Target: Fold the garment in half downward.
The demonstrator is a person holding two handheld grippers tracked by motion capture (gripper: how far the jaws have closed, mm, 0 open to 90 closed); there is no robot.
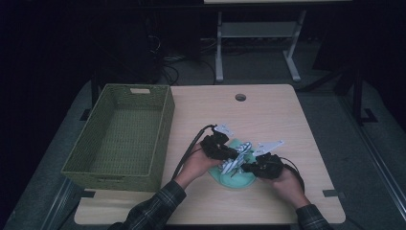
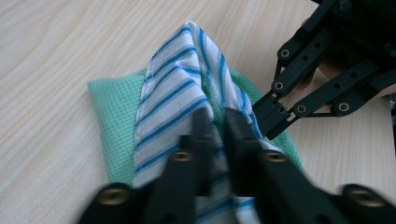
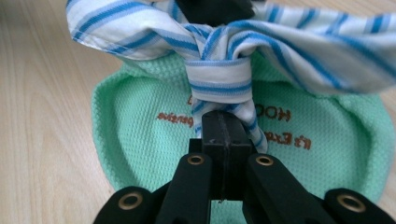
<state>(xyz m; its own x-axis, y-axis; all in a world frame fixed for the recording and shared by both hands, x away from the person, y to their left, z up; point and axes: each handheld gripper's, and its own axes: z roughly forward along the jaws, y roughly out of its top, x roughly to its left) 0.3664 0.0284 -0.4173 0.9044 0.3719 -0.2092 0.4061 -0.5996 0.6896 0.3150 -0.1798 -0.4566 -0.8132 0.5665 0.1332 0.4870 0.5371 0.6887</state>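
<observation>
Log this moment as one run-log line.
left claw: shut on striped cloth | right claw: shut on striped cloth | green cloth: underneath

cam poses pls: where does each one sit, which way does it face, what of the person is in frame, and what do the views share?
High view: above the person's side, facing forward and down on the table and green basket; forearms, hands, left gripper, right gripper.
Left gripper view: looks along its shut jaws at the striped cloth.
Right gripper view: looks along its shut jaws at the striped cloth, green cloth beneath.
Shared: both cloths.
</observation>
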